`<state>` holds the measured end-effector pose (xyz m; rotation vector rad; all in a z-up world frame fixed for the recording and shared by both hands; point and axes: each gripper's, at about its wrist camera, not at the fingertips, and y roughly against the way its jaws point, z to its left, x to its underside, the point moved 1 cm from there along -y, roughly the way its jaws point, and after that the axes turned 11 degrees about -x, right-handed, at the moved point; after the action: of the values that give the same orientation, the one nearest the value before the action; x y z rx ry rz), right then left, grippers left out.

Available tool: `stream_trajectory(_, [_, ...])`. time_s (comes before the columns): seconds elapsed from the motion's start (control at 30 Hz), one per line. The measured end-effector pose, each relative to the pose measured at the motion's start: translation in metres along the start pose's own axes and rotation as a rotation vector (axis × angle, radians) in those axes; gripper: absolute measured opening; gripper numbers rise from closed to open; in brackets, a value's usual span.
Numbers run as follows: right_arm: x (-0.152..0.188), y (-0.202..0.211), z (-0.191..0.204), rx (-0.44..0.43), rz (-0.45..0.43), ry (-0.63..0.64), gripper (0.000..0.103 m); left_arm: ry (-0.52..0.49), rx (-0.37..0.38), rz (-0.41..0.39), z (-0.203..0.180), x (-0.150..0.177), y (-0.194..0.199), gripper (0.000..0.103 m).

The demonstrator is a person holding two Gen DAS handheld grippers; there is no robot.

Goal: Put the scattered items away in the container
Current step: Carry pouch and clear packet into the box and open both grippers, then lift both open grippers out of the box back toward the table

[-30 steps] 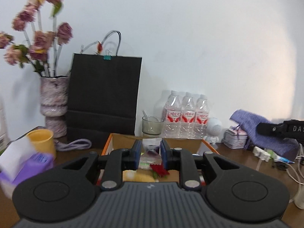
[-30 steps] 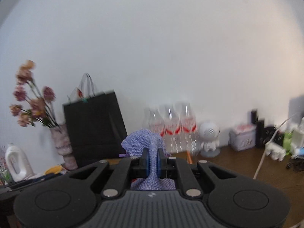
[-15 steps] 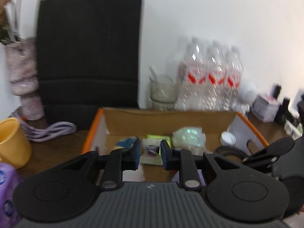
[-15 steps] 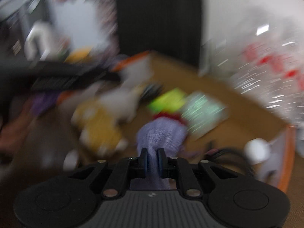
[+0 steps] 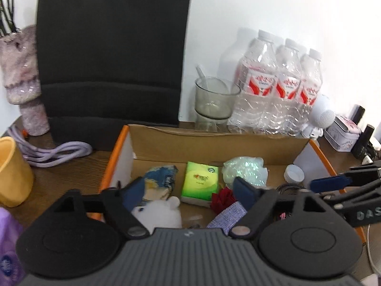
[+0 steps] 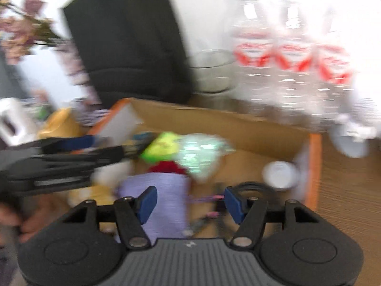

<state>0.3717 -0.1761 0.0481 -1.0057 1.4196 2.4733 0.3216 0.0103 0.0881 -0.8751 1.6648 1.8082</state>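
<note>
A cardboard box (image 5: 214, 143) with orange edges holds a green tissue pack (image 5: 200, 183), a blue snack packet (image 5: 159, 181), a red flower (image 5: 222, 199), a clear plastic bag (image 5: 245, 170), a white cap (image 5: 294, 174) and a white soft toy (image 5: 157, 214). My left gripper (image 5: 189, 194) hangs over the box, its jaws opening wide with nothing between them. My right gripper (image 6: 190, 203) is also over the box (image 6: 238, 124), jaws opening. The purple cloth (image 6: 164, 200) lies loose below them by the left pad, not pinched. Each gripper shows in the other's view: right gripper (image 5: 333, 190), left gripper (image 6: 100, 147).
Behind the box stand a black paper bag (image 5: 112, 59), a glass cup (image 5: 214, 100) and three water bottles (image 5: 278, 88). A yellow cup (image 5: 12, 171), a purple cable (image 5: 59, 152) and a vase (image 5: 21, 78) sit to the left. A white speaker (image 5: 321, 116) and a tin (image 5: 343, 135) sit to the right.
Both grippers came forward and tilted down over the box, then opened. The right one let go of the purple cloth; the left one dropped the small item it was pinching.
</note>
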Motion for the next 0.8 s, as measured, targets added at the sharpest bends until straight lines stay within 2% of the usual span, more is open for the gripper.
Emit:
stream_trajectory(0.07, [-0.001,0.011,0.0,0.068,-0.008,-0.038,0.062,0.004,-0.013,-0.01,0.004,-0.004,0.014,0.092])
stream_trajectory(0.2, [0.003,0.043,0.004,0.072,-0.033,-0.115,0.069,0.014,-0.033,-0.034,0.011,-0.009,0.045,0.096])
stream_trajectory(0.33, [0.017,0.071,0.025,0.103,-0.085,-0.096,0.079,0.031,-0.029,-0.074,0.018,-0.004,0.08,0.099])
stream_trajectory(0.47, [0.046,0.087,0.055,0.141,-0.15,-0.061,0.079,0.017,-0.066,-0.129,0.02,0.022,0.113,0.102])
stream_trajectory(0.6, [0.09,0.113,0.093,0.274,-0.331,0.013,0.083,-0.009,-0.091,-0.302,0.018,0.069,0.154,0.103])
stream_trajectory(0.7, [0.14,0.134,0.122,0.306,-0.5,0.081,0.083,-0.022,-0.121,-0.36,0.015,0.109,0.182,0.103])
stream_trajectory(0.8, [0.207,0.151,0.152,0.332,-0.617,0.117,0.083,0.037,-0.103,-0.426,0.028,0.16,0.219,0.103])
